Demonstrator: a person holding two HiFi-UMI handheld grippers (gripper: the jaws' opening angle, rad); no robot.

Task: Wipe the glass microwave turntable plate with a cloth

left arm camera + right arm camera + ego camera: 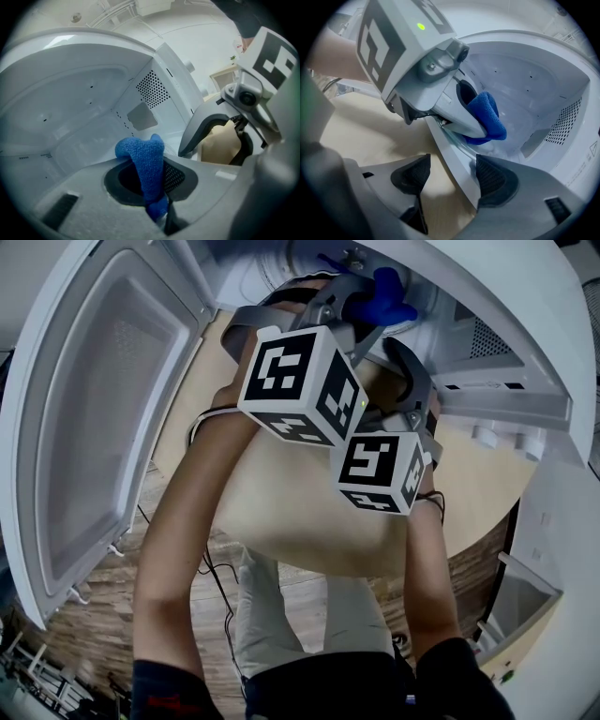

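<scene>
My left gripper (150, 183) is shut on a blue cloth (145, 159), which bulges up between its jaws inside the white microwave cavity (79, 108). In the head view the cloth (382, 298) shows at the cavity mouth beyond the left gripper (361, 301). The right gripper (452, 176) is open, its jaws straddling a pale rim (454, 159) at the cavity's front, apart from both pads. The left gripper (464, 123) presses the cloth (490, 117) down just past that rim. The glass plate (506, 147) is only faintly visible on the cavity floor.
The microwave door (103, 409) stands swung open at the left. The microwave sits on a light wooden table (300, 512). A perforated vent (152, 89) is on the cavity's side wall. A white bin (520, 606) stands at the lower right.
</scene>
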